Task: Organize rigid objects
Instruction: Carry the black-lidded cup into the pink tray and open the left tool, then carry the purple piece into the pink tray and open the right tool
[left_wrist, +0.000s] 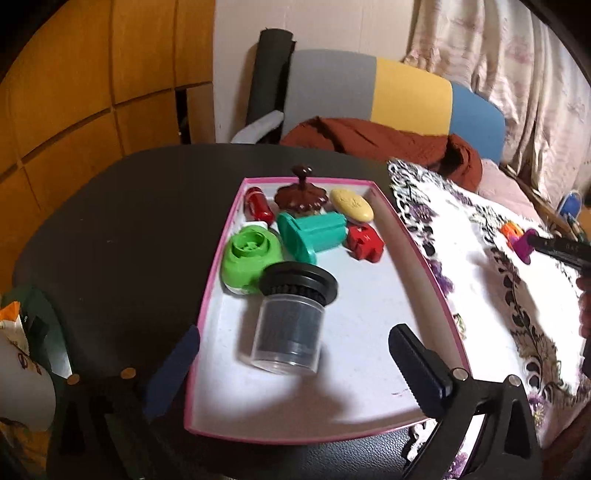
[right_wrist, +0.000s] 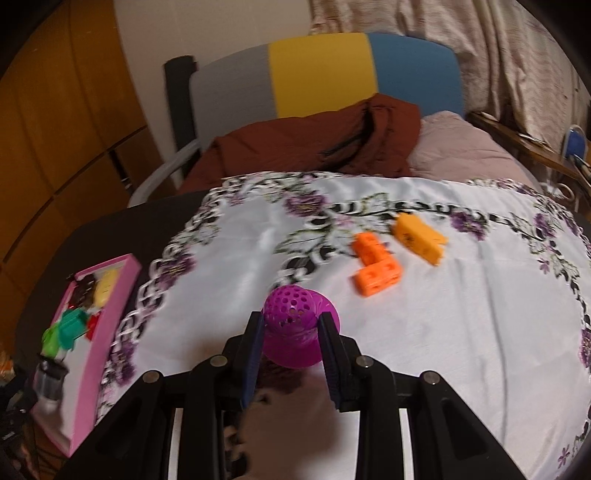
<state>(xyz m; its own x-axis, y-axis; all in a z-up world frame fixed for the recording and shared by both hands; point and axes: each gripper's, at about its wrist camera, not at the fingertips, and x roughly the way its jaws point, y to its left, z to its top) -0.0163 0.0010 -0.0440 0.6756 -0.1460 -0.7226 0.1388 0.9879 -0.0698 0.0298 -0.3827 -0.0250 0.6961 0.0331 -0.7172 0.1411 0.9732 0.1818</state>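
Note:
A pink-rimmed white tray (left_wrist: 369, 369) lies on the dark table. In it lies a clear jar with a black lid (left_wrist: 291, 317), between the wide-open fingers of my left gripper (left_wrist: 291, 354), which do not touch it. Farther back in the tray are a green cap (left_wrist: 247, 262), a teal piece (left_wrist: 314, 232), a red block (left_wrist: 365, 242), a yellow oval (left_wrist: 351, 205), a brown lid (left_wrist: 301, 194) and a red tube (left_wrist: 258, 203). My right gripper (right_wrist: 291, 328) is shut on a purple perforated piece (right_wrist: 295, 321) above the flowered cloth (right_wrist: 461, 332).
An orange block (right_wrist: 376, 269) and a yellow-orange block (right_wrist: 419, 236) lie on the cloth ahead of the right gripper. A brown garment (right_wrist: 314, 147) lies on the chair behind the table. The tray (right_wrist: 103, 328) sits left of the cloth. A bag (left_wrist: 22, 350) is at the table's left.

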